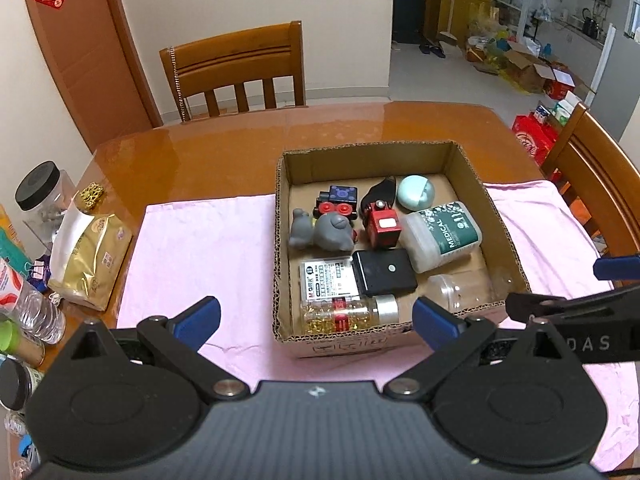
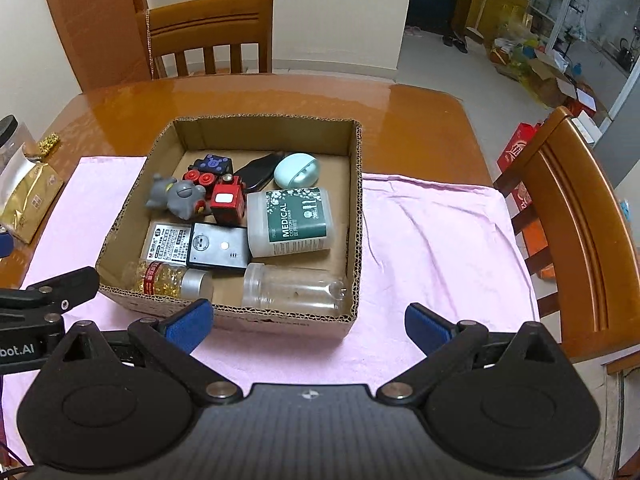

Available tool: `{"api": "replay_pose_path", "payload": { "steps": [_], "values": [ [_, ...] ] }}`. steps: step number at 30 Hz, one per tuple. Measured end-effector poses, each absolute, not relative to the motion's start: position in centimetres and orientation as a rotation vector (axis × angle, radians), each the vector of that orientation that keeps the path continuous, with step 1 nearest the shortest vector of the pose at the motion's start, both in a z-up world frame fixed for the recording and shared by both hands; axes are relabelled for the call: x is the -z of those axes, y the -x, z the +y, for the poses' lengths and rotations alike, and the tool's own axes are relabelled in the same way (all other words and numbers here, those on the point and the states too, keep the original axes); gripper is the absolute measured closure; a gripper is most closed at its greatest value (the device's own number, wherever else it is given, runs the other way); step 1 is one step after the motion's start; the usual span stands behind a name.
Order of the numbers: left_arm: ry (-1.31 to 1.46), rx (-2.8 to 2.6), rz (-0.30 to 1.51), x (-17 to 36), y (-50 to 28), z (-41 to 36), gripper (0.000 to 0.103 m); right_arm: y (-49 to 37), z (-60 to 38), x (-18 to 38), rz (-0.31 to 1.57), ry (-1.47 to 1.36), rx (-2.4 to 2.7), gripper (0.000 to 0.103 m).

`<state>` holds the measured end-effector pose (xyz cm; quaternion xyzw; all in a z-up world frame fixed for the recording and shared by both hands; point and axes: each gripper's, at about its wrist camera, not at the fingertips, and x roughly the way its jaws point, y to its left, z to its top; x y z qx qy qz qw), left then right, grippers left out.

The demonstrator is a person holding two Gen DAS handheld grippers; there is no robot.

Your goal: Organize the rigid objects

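While both grippers hang over the near edge of the box (image 2: pixel 356 216), nothing is in either: the right gripper (image 2: pixel 308 326) has its blue pads spread as wide as they go, and the left gripper (image 1: pixel 316 318) stands just as wide, both empty.

All the rigid things lie inside the box, which sits on a pink cloth (image 2: pixel 432 240) on the table (image 2: pixel 280 96). The clear jar (image 2: pixel 294 286) lies on its side in the near right corner, long axis running left to right, its open mouth to the left. It looks light, hard and slick; I would take it across the middle of the barrel, since a pinch at either end would likely squirt it out. The pill bottle (image 2: pixel 172 276) lies beside it at the near left, same axis, silver cap pointing right toward the jar. It is probably heavier with its fill, and the cap end looks like the surest hold.

The medical tub (image 2: pixel 290 222) lies flat behind the jar, its cap end to the left. It is broad and stiff, so only the wide jaws would span it. The black device (image 2: pixel 218 248) lies flat between the tub and a white packet (image 2: pixel 168 242). It is thin, so its edges are the place to grip. At the far side sit a grey toy (image 2: pixel 180 196), a red toy (image 2: pixel 228 200) and a pale egg (image 2: pixel 296 170), which is rounded and looks prone to roll.
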<state>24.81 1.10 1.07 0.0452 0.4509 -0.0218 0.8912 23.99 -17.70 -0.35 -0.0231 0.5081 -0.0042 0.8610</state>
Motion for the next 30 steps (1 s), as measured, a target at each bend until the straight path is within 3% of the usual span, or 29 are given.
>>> {"api": "replay_pose_path", "payload": {
  "steps": [30],
  "values": [
    [-0.082,0.008,0.927,-1.58,-24.33,0.95,0.002,-23.74,-17.94,-0.40,1.039,0.035,0.009,0.000]
  ]
}}
